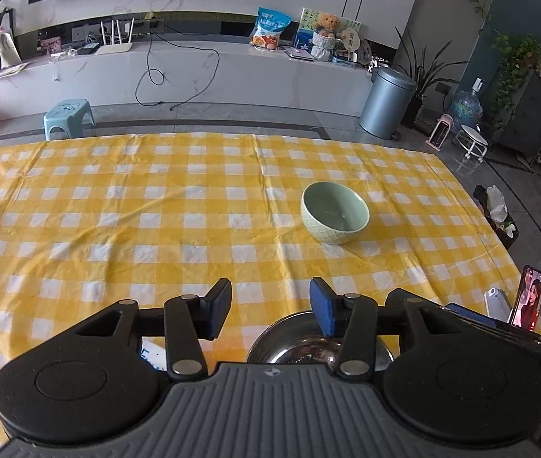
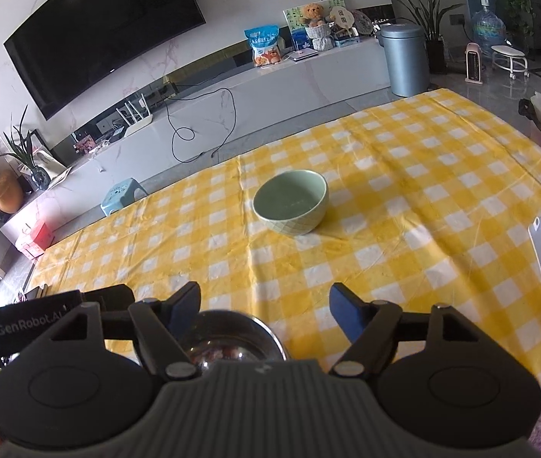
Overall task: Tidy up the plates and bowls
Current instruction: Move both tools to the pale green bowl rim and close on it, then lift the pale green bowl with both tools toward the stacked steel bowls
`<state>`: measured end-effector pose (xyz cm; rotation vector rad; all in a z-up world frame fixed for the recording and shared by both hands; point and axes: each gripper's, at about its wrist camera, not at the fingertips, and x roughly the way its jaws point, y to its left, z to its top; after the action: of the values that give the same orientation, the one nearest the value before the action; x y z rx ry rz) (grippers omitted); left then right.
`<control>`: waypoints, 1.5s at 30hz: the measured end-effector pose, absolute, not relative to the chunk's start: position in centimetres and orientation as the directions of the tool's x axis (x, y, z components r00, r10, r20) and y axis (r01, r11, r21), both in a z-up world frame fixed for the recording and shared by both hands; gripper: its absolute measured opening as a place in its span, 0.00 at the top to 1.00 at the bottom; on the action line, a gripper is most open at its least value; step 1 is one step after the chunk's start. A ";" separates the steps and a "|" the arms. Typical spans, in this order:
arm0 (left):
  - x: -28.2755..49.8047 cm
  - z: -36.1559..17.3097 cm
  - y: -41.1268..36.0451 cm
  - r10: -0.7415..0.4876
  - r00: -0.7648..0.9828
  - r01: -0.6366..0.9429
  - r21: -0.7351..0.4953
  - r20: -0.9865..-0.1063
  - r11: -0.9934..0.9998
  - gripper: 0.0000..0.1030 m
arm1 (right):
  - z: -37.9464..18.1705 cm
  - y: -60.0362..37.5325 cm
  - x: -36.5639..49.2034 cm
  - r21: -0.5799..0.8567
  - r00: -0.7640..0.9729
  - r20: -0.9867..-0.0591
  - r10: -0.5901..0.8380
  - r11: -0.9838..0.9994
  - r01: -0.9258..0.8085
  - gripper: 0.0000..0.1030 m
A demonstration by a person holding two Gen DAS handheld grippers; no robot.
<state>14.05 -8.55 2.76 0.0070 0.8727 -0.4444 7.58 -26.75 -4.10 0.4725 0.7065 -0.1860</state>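
Both jaws wide and holding nothing, green bowl (image 1: pixel 334 218) at one o'clock, steel bowl (image 2: pixel 228 337) directly beneath on tabletop (image 1: pixel 155 210).

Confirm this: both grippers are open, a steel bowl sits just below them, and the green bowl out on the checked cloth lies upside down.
Not quite. The green bowl stands upright, its hollow inside showing in the right wrist view. The rest holds: left gripper and right gripper open, steel bowl just below.
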 end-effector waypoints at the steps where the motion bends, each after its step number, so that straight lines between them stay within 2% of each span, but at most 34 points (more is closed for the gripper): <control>1: 14.5 2.9 -9.0 -0.376 0.548 0.390 -0.169 -0.747 0.905 0.48 | -4.0 -27.0 8.0 0.353 0.747 -0.665 -0.010 0.877 0.326 0.29; 8: 18.0 2.4 -12.2 -0.384 0.432 0.470 -0.160 -0.816 0.868 0.47 | -3.7 -29.5 11.4 0.329 0.697 -0.716 -0.032 0.866 0.378 0.27; 14: 21.2 1.5 -15.1 -0.321 0.385 0.566 -0.053 -0.865 0.823 0.47 | -5.0 -32.2 14.4 0.274 0.631 -0.776 -0.023 0.888 0.369 0.25; 17: 23.4 0.9 -16.2 -0.320 0.356 0.598 -0.049 -0.878 0.800 0.47 | -5.9 -34.6 16.2 0.340 0.590 -0.805 0.060 0.862 0.376 0.31; 19: 25.0 0.4 -16.8 -0.339 0.331 0.602 -0.079 -0.881 0.795 0.47 | -6.4 -36.0 17.5 0.372 0.557 -0.826 0.089 0.828 0.419 0.42; 20: 25.7 0.2 -17.1 -0.349 0.317 0.601 -0.098 -0.882 0.794 0.47 | -6.5 -36.4 18.1 0.373 0.548 -0.832 0.089 0.821 0.432 0.46; 23: 27.8 -0.7 -18.0 -0.384 0.284 0.588 -0.157 -0.879 0.793 0.52 | -6.5 -36.5 19.8 0.325 0.548 -0.836 0.036 0.837 0.441 0.47; 25: 29.1 -1.4 -18.6 -0.390 0.273 0.581 -0.172 -0.879 0.796 0.53 | -6.7 -36.4 20.9 0.309 0.552 -0.833 0.019 0.845 0.437 0.53; 28: 30.2 -2.6 -19.4 -0.383 0.283 0.575 -0.164 -0.879 0.801 0.58 | -7.6 -36.3 22.4 0.338 0.557 -0.829 0.049 0.837 0.430 0.61; 30: 31.0 -3.5 -19.8 -0.381 0.274 0.569 -0.170 -0.883 0.805 0.62 | -8.4 -36.3 23.3 0.334 0.545 -0.838 0.044 0.830 0.447 0.72; 32: 31.6 -4.4 -20.0 -0.374 0.271 0.559 -0.172 -0.887 0.811 0.63 | -9.2 -36.3 24.2 0.328 0.534 -0.844 0.038 0.826 0.459 0.78; 39: 33.4 -7.1 -21.3 -0.343 0.235 0.545 -0.169 -0.909 0.821 0.73 | -11.7 -36.0 26.4 0.311 0.501 -0.865 0.030 0.815 0.489 0.86; 45: 33.7 -8.9 -22.3 -0.331 0.203 0.550 -0.172 -0.921 0.817 0.83 | -12.7 -36.2 27.0 0.311 0.492 -0.870 0.032 0.811 0.495 0.86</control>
<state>33.70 -22.33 -8.90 0.2113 1.2202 -0.6213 26.99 -36.22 -12.72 0.5810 1.0301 -0.3007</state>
